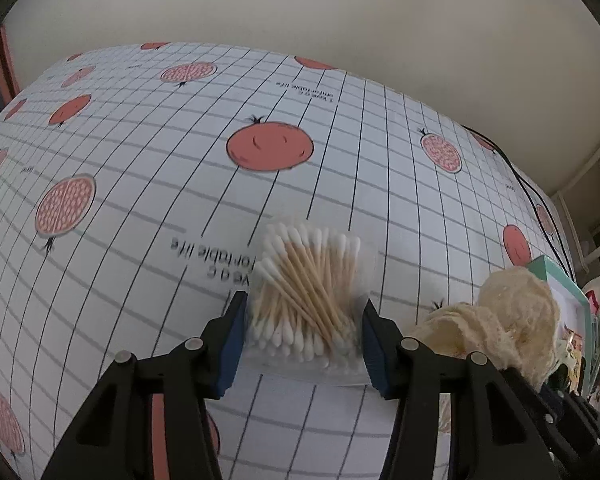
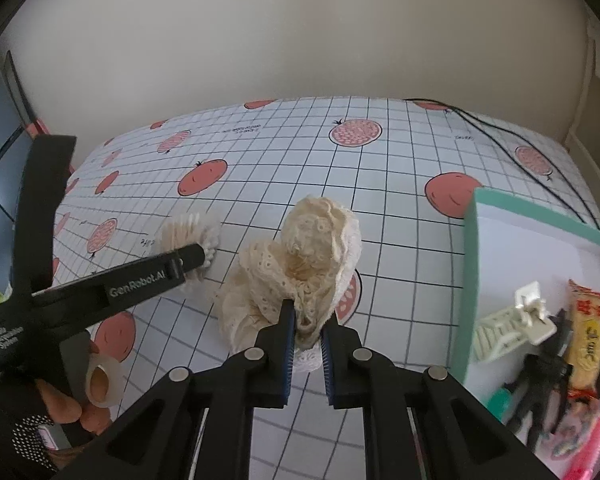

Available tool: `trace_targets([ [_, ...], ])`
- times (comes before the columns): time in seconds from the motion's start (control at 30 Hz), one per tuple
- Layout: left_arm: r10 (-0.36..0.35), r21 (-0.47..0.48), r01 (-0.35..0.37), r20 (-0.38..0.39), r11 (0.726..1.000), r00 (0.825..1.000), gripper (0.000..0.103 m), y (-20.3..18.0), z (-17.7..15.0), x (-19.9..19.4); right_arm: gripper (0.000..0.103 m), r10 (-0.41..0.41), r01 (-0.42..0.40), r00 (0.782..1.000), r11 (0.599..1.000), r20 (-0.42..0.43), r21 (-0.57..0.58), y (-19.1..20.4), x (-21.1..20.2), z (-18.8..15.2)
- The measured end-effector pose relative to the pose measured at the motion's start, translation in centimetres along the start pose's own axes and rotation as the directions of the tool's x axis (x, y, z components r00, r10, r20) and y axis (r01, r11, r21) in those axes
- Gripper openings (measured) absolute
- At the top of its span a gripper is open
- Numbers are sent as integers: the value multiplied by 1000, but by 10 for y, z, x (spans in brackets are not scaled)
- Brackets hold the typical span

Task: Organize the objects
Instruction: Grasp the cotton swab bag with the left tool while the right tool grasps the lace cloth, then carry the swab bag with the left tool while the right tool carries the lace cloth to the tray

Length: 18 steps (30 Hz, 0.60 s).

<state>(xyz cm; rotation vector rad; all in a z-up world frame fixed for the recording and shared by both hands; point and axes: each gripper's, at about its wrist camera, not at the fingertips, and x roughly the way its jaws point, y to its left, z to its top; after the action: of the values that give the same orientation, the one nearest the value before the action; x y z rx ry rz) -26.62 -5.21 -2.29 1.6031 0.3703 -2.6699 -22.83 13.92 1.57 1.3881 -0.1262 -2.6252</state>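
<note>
Both grippers loaded, box waiting off to the right

The right gripper (image 2: 306, 330) is pinched narrow on a cream lace fabric bundle (image 2: 304, 256), and the open teal-rimmed white box (image 2: 470, 280) sits just to its right, so that hand's nearer. The left gripper (image 1: 304, 320) is clamped across a clear plastic tub of wooden cotton swabs (image 1: 306, 300), sticks pointing away from it. All this over a grid tablecloth with pomegranate prints (image 1: 140, 152), plain cream wall behind.
</note>
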Motion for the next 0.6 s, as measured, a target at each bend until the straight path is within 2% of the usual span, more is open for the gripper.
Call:
trace_targets([
  [0.3, -19, -8, 19, 0, 1000, 1000, 53, -8, -18, -27, 13, -12, 12, 999, 1000, 39, -7, -1, -40, -6],
  [0.6, -81, -16, 82, 27, 997, 996, 53, -18, -37, -64, 13, -1, -3, 997, 999, 81, 43, -13, -76, -17],
])
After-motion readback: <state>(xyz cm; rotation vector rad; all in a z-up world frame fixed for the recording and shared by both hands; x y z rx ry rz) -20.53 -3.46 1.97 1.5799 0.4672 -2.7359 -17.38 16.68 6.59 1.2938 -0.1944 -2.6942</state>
